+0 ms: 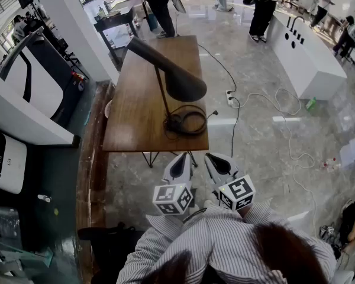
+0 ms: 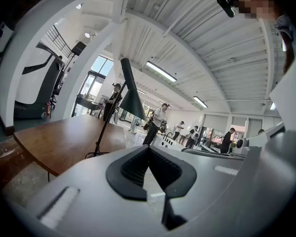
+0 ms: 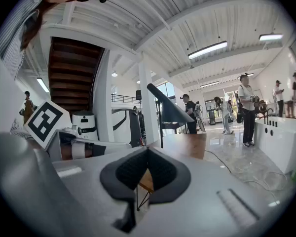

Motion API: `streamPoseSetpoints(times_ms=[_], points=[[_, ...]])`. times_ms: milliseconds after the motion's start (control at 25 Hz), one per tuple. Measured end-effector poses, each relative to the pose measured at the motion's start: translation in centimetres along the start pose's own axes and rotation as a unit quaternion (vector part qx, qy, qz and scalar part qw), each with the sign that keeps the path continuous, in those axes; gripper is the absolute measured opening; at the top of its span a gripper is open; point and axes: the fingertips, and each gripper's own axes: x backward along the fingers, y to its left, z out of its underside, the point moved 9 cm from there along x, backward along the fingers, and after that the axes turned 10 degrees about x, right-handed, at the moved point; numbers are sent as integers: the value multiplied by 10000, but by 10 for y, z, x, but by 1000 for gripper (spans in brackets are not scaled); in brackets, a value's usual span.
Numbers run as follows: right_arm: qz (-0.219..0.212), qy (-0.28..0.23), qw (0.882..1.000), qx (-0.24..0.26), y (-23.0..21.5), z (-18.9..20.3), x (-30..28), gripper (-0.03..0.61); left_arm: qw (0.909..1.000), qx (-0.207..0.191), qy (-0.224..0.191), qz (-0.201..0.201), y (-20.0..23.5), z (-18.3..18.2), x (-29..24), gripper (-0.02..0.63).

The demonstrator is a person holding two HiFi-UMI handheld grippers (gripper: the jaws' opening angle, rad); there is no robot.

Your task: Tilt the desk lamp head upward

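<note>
I have both grippers side by side just short of the wooden surface's [image 1: 136, 105] near edge. The left gripper [image 1: 184, 158] is closed on nothing, and so is the right gripper [image 1: 212, 159]. The black desk lamp [image 1: 171, 76] stands near the surface's near right corner, its cone head slanting downward and its cord [image 1: 192, 122] coiled around the base.

I'm in a big open lab hall: polished stone floor [image 1: 260, 135] trailing cables [image 1: 289, 136], white counter [image 1: 307, 58], bulky white machines [image 1: 29, 81], ceiling strip lights [image 2: 160, 71], people [image 1: 263, 7] standing about.
</note>
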Motion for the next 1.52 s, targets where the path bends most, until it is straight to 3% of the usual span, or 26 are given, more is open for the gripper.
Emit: streamPoseSetpoints(times_ms=[760, 1120, 1360, 1520], points=[[-156, -67, 9998, 110, -4, 2, -14, 1, 9996, 180, 231, -16, 19, 5, -11, 5], [-400, -141, 9990, -137, -19, 17, -18, 2, 9985, 357, 373, -175, 27, 17, -29, 5], [-584, -94, 9980, -223, -26, 20, -62, 2, 9985, 366, 312, -247, 58, -1, -55, 5], [-611, -146, 9980, -100, -34, 7, -106, 2, 9990, 230, 252, -280, 87, -33, -80, 5]])
